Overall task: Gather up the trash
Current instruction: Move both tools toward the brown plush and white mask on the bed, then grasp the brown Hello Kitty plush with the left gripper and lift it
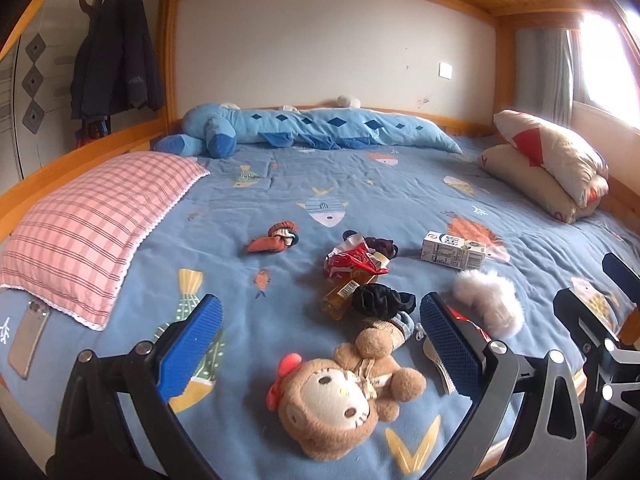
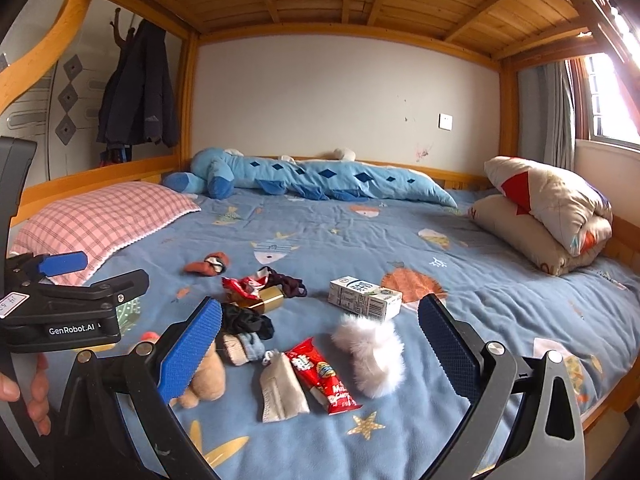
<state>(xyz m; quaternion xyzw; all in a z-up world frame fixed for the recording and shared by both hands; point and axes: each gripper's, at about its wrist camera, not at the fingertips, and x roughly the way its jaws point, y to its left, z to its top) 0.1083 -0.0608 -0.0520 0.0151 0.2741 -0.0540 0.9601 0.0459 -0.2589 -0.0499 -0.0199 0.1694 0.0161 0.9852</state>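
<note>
On the blue fish-print bedspread (image 2: 500,280) below my two hand-held grippers lies the trash: one white milk carton (image 2: 365,298) on its side, one crumpled red snack bag (image 1: 356,260) at mid-bed, one flat red wrapper (image 2: 324,376) printed in white nearer me, and one amber bottle (image 1: 340,294) with a barcode label beside the crumpled bag. Among them I count one brown plush doll (image 1: 340,396), one white fur puff (image 2: 372,354), one black scrunchie (image 1: 382,300) and one orange sock bundle (image 1: 276,238). A phone (image 1: 28,336) lies by the pink checked pillow (image 1: 92,224). My left gripper (image 1: 320,340) hangs over the doll, jaws spread wide and holding nothing. My right gripper (image 2: 320,340) hangs over the flat wrapper, likewise spread and holding nothing. A hand (image 2: 28,392) grips the left tool's handle.
</note>
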